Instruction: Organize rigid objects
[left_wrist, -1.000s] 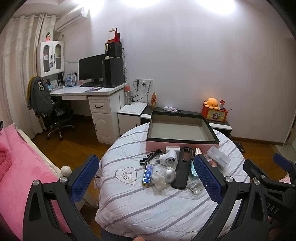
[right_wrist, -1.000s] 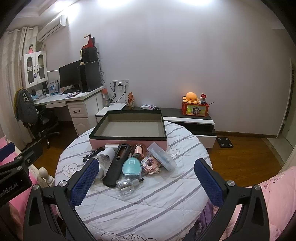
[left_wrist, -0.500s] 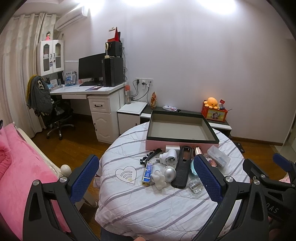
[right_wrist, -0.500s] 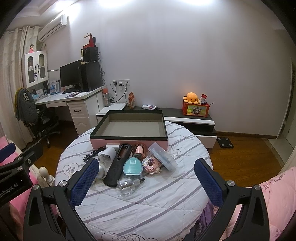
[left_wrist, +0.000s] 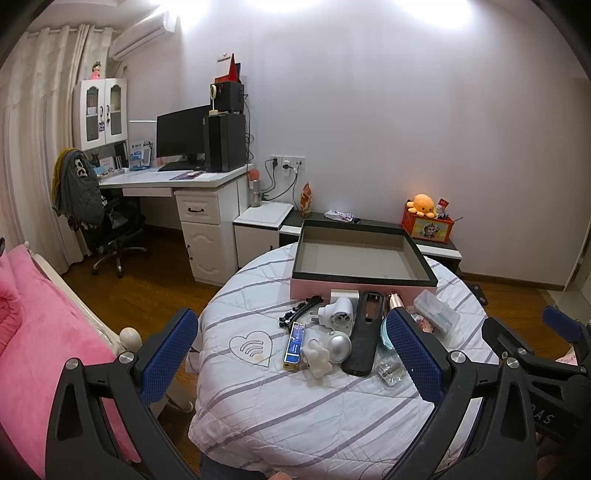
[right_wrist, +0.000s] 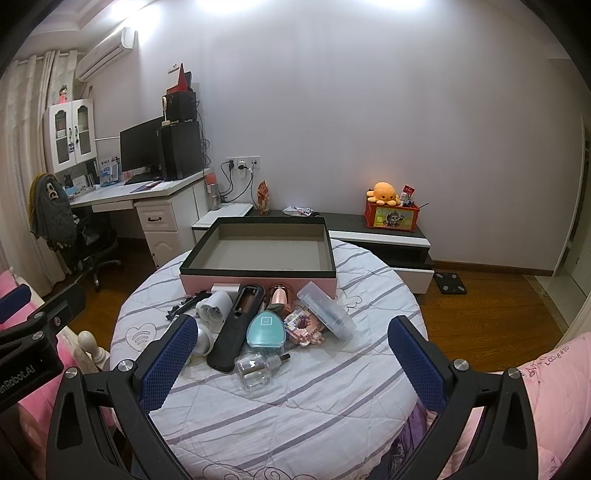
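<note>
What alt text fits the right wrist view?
The open right gripper hovers, holding nothing, over a round table under a striped quilt, where small items cluster: a clear glass bottle, teal case and long black shell. Behind them sits an empty pink-sided box; a desk and monitor stand far left.

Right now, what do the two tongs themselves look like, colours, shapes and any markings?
Both tongs are alike: a black plastic frame that forks into two angular arms, with silver bolts at the joints. Each finger ends in a blue pad with a fine dimpled texture, as on the left tongs and the right tongs. White lettering marks the left tongs' body in the right wrist view.
</note>
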